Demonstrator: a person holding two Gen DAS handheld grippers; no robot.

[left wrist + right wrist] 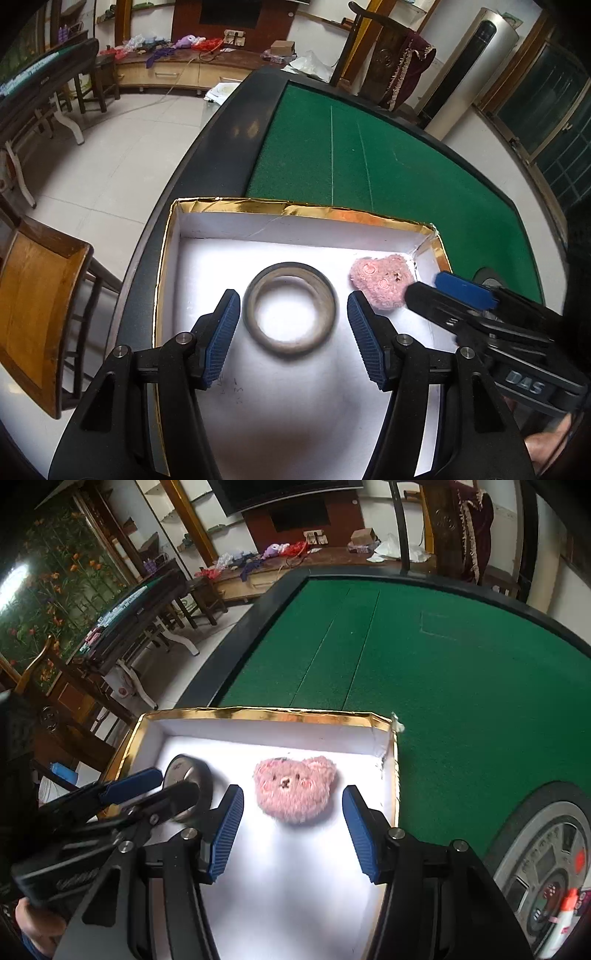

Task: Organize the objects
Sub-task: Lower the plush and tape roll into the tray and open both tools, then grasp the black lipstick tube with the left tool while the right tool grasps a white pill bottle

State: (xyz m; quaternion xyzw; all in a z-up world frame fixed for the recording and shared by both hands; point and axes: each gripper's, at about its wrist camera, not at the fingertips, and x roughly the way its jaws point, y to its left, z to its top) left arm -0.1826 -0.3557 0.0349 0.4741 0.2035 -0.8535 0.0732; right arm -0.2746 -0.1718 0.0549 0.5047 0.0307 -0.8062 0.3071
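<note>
A shallow box with a gold rim (236,205) (258,714) and a white floor lies on the green table (332,147). A grey tape roll (291,268) (184,768) lies flat on the box floor. My left gripper (291,299) (173,782) stands open around it, with a gap between each blue pad and the roll. To its right a pink plush bear head (380,284) (295,794) rests face up near the box's right wall. My right gripper (293,792) (430,286) is open astride the bear, its pads clear of the fur.
The table's black edge (207,155) runs just left of the box, and a wooden chair (37,306) stands below it. A round control panel (546,867) and a white bottle (565,919) sit at the right. Green felt stretches beyond the box.
</note>
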